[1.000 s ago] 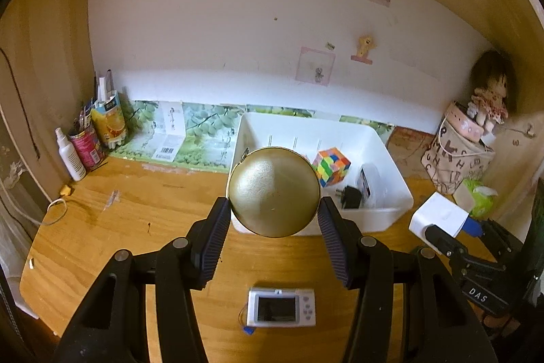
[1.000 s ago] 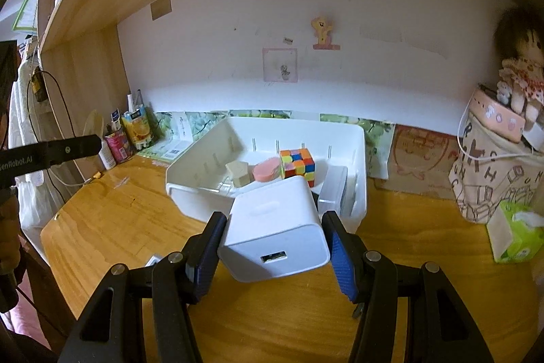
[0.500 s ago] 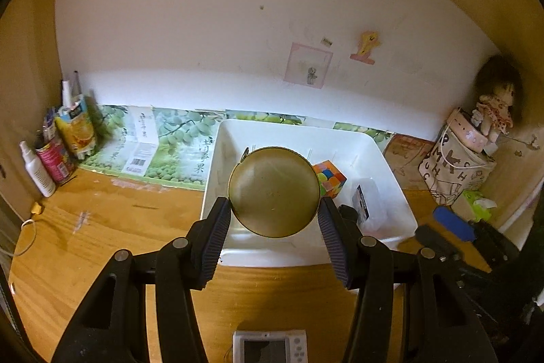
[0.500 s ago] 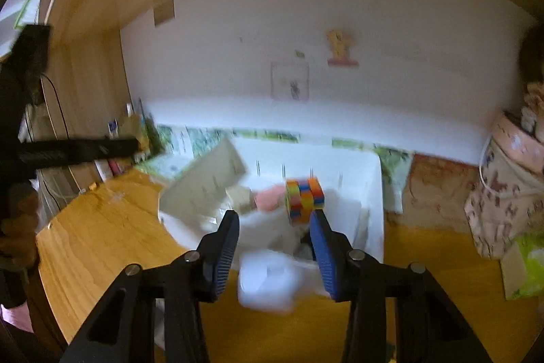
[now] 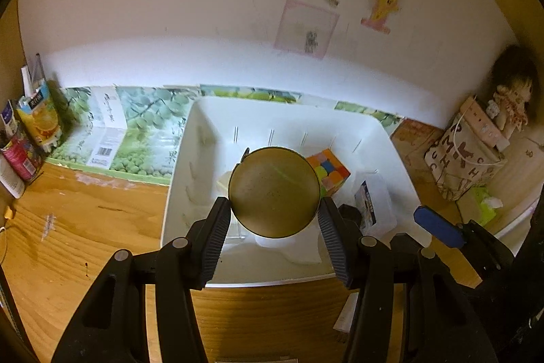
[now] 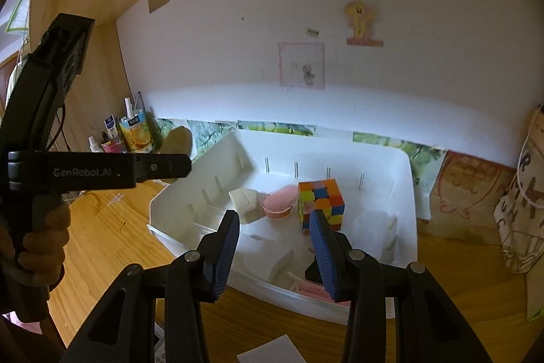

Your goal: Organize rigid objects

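My left gripper [image 5: 274, 204] is shut on a round gold disc [image 5: 274, 189], held upright above the white bin [image 5: 176, 193]. In the right wrist view the same left gripper [image 6: 170, 165] shows at the left with the disc's edge [image 6: 178, 136] and a hand [image 6: 40, 244] on its grip. My right gripper [image 6: 274, 220] hangs over the near part of the bin [image 6: 404, 193], its blue pads apart with nothing between them. Below it a white charger block [image 6: 268, 256] lies in the bin. A colour cube [image 6: 321, 203], a pink round piece [image 6: 278, 203] and a beige piece [image 6: 244, 199] also lie inside.
Bottles and a juice carton [image 5: 37, 121] stand at the back left of the wooden desk [image 5: 85, 227]. A patterned bag [image 5: 465, 165] with a doll [image 5: 513, 94] and a green tissue pack [image 5: 482, 203] are at the right. A paper slip [image 6: 268, 351] lies near the front.
The right gripper let go of the white charger, which dropped into the bin, and its jaws narrowed. The left gripper carried the gold disc forward over the bin.
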Action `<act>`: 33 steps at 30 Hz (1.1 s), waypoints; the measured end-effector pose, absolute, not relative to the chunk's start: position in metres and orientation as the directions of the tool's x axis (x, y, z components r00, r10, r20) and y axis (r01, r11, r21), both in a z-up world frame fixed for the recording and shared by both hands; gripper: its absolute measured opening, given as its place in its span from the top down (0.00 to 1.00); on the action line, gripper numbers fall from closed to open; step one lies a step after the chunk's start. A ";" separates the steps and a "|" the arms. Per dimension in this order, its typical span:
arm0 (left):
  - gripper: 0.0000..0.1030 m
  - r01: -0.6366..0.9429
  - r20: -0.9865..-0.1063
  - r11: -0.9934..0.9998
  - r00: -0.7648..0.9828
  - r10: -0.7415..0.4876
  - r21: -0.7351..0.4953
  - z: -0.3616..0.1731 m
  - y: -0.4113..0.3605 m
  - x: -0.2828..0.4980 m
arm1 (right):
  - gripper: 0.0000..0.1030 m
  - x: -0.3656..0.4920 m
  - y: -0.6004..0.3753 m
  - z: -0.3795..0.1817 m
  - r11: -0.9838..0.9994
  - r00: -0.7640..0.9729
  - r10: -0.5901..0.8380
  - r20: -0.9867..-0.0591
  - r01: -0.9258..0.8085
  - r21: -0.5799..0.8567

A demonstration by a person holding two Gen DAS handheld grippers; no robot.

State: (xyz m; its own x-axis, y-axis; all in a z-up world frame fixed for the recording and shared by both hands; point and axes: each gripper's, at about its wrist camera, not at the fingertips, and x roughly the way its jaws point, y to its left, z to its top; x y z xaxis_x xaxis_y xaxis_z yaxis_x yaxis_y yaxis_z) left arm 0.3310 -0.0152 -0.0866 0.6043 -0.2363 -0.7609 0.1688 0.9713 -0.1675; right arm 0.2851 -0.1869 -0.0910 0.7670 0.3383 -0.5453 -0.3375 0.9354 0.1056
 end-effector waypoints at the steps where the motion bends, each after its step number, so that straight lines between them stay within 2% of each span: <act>1: 0.44 0.167 -0.767 0.972 0.598 -0.232 -0.164 -0.089 -0.017 0.333 | 0.58 0.286 -0.188 -0.093 0.936 0.765 0.338 -0.548 -0.336 0.109; 9: 0.43 0.171 -0.767 0.973 0.599 -0.229 -0.158 -0.092 -0.022 0.335 | 0.58 0.289 -0.199 -0.099 0.943 0.760 0.326 -0.563 -0.305 0.133; 12: 0.35 0.167 -0.769 0.975 0.600 -0.219 -0.147 -0.091 -0.023 0.335 | 0.56 0.288 -0.200 -0.098 0.943 0.759 0.326 -0.564 -0.303 0.137; 16: 0.28 0.159 -0.762 0.977 0.613 -0.210 -0.141 -0.085 -0.021 0.331 | 0.48 0.285 -0.200 -0.094 0.943 0.763 0.327 -0.558 -0.304 0.137; 21: 0.28 0.159 -0.755 0.980 0.626 -0.196 -0.123 -0.077 -0.020 0.323 | 0.43 0.277 -0.201 -0.087 0.943 0.772 0.327 -0.545 -0.306 0.132; 24: 0.27 0.157 -0.754 0.982 0.632 -0.180 -0.102 -0.075 -0.020 0.317 | 0.36 0.272 -0.202 -0.083 0.944 0.776 0.326 -0.541 -0.304 0.132; 33: 0.27 0.150 -0.739 0.983 0.650 -0.176 -0.102 -0.065 -0.016 0.294 | 0.29 0.249 -0.204 -0.071 0.947 0.786 0.318 -0.530 -0.291 0.136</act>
State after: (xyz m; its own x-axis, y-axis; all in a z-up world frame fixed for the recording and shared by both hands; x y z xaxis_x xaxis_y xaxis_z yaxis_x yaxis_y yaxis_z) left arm 0.2944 -0.0159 -0.0647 0.6499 -0.1758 -0.7394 0.1497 0.9834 -0.1022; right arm 0.2489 -0.2038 -0.0707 0.7862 0.3183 -0.5297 -0.2914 0.9468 0.1364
